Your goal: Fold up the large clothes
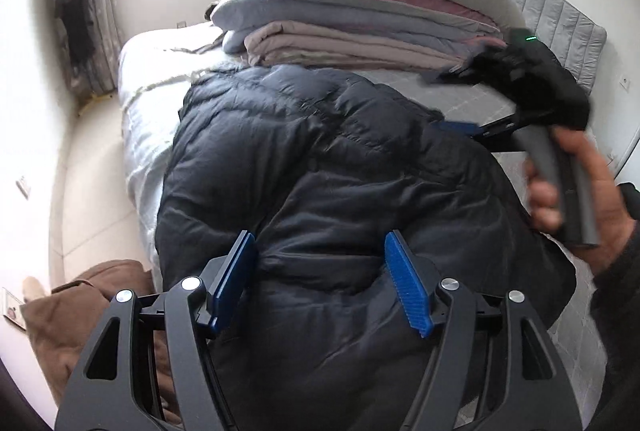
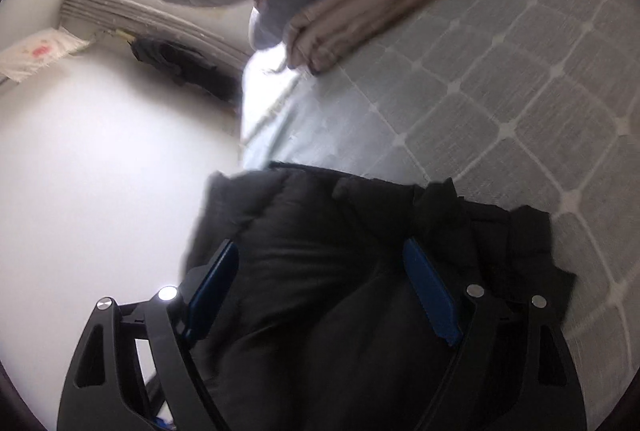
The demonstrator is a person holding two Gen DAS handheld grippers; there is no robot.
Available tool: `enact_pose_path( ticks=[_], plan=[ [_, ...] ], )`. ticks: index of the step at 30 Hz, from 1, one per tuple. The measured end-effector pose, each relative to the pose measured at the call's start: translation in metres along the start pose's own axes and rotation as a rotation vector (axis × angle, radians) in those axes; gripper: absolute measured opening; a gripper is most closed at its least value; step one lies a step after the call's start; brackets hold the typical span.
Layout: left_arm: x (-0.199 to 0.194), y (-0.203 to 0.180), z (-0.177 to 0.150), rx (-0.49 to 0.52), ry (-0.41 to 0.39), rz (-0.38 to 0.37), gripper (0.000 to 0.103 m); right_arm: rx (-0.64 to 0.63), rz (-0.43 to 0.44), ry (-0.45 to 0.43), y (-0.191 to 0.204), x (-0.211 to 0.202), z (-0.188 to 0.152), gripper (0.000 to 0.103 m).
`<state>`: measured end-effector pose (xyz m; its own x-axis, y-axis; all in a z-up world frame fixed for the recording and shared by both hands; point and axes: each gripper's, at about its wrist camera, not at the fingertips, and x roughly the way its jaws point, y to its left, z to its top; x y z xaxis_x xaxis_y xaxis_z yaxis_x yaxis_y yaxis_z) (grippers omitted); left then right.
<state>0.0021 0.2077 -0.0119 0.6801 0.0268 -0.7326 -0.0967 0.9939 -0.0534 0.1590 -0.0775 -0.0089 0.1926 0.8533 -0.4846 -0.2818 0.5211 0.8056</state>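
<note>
Jacket [image 1: 320, 159], black puffer, lies bunched on grey quilted bed [image 1: 568, 335], just in front of folded blanket stack [image 1: 360, 27]. Left gripper [image 1: 320, 279] over jacket, jaws wide, pads not pressing fabric. Right gripper [image 2: 320, 291] over jacket's far edge, jaws wide, nothing clamped; hand [image 1: 580, 191] on its handle at right. Brown garment [image 1: 80, 311] on floor left of bed.

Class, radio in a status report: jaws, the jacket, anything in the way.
Left gripper and right gripper: jaws open, nothing clamped. Black puffer jacket bunched on bed. Stack of folded bedding behind it, brown garment beside.
</note>
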Motion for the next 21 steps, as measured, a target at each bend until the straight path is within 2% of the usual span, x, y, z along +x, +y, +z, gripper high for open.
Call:
enact_pose_path(
  ticks=[2, 3, 5, 6, 8, 11, 14, 17, 21],
  plan=[
    [-0.011, -0.003, -0.001, 0.010, -0.031, 0.011, 0.064, -0.049, 0.065, -0.025, 0.018, -0.037, -0.020, 0.081],
    [-0.018, -0.006, -0.002, 0.017, -0.051, 0.018, 0.064, -0.065, 0.077, -0.021, 0.024, -0.043, -0.026, 0.081],
    [-0.026, -0.012, -0.002, 0.030, -0.077, 0.015, 0.064, -0.098, 0.101, 0.002, 0.031, -0.062, -0.053, 0.082],
    [-0.031, -0.017, -0.003, 0.036, -0.089, 0.016, 0.064, -0.105, 0.106, 0.015, 0.032, -0.068, -0.064, 0.086],
    [-0.035, -0.026, -0.006, 0.046, -0.104, 0.018, 0.064, -0.094, 0.109, 0.057, 0.024, -0.071, -0.087, 0.087],
    [-0.034, -0.037, -0.011, 0.055, -0.091, 0.026, 0.065, -0.072, 0.014, 0.116, -0.004, -0.050, -0.116, 0.088],
    [-0.017, -0.045, -0.020, 0.066, 0.000, 0.021, 0.065, -0.057, -0.041, 0.148, -0.023, -0.027, -0.125, 0.088],
    [-0.005, -0.050, -0.026, 0.107, 0.036, 0.077, 0.068, -0.031, -0.047, 0.130, -0.016, -0.032, -0.121, 0.087],
    [-0.016, -0.039, -0.023, 0.048, 0.018, 0.036, 0.069, -0.132, -0.065, 0.036, 0.016, -0.067, -0.133, 0.088]
  ],
)
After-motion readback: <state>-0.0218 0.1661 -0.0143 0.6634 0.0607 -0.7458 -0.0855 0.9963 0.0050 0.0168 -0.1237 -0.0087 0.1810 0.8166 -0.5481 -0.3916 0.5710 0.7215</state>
